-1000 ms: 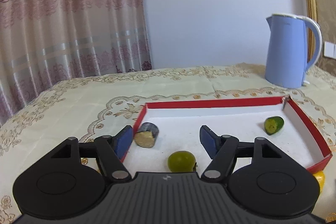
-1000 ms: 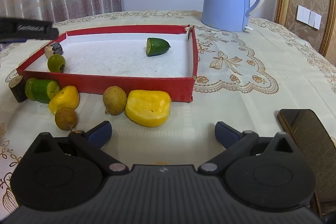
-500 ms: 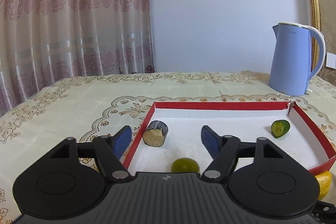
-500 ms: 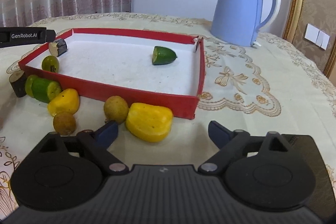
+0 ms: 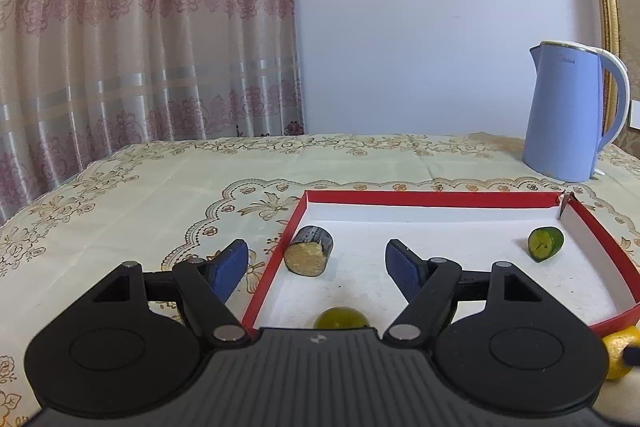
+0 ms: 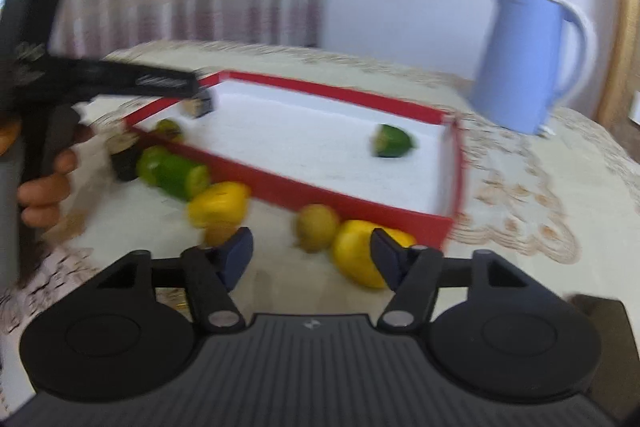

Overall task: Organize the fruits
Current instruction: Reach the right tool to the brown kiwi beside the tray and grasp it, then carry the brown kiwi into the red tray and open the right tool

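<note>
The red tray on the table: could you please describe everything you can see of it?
The red tray is a shallow rectangular box, apparently cardboard, red outside with a white floor and low upright walls. It lies flat on the patterned tablecloth. Inside are a dark cut piece, a round green fruit and a green cut piece. One far corner looks torn.

Left gripper jaws stand apart, empty; right gripper jaws (just closing) grip nothing.
</note>
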Action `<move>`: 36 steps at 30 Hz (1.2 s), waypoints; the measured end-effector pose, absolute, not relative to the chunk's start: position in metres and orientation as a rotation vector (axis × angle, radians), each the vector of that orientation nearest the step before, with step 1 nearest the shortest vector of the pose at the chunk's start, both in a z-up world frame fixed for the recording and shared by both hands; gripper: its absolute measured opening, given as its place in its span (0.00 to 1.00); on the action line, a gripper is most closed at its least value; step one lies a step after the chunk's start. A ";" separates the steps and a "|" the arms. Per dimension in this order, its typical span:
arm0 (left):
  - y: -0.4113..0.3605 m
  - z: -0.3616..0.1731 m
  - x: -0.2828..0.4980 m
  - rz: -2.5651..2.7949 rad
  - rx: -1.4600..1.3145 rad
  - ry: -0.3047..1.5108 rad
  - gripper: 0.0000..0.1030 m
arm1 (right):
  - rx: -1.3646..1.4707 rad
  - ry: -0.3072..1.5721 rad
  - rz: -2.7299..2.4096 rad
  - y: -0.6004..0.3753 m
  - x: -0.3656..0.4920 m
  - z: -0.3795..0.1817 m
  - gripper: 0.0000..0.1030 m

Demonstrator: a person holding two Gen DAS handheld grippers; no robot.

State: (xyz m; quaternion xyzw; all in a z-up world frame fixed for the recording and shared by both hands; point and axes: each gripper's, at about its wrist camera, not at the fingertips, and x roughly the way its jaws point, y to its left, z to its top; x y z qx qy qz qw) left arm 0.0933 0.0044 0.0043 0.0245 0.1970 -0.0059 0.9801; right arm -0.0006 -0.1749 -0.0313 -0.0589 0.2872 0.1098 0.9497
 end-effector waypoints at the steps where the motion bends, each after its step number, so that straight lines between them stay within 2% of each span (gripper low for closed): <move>1: 0.004 0.004 0.094 -0.010 0.050 0.398 0.73 | -0.125 0.584 0.247 -0.171 -0.002 -0.030 0.44; 9: 0.004 0.003 0.095 -0.009 0.054 0.411 0.73 | -0.219 0.592 0.297 -0.143 0.003 -0.032 0.43; 10: 0.004 0.003 0.096 -0.009 0.055 0.411 0.73 | -0.219 0.602 0.299 -0.142 0.006 -0.034 0.36; 13: 0.004 0.003 0.095 -0.008 0.054 0.412 0.73 | -0.193 0.628 0.321 -0.143 0.012 -0.037 0.24; 36: 0.005 0.002 0.097 -0.014 0.052 0.420 0.73 | -0.105 0.540 0.254 -0.173 0.018 -0.004 0.24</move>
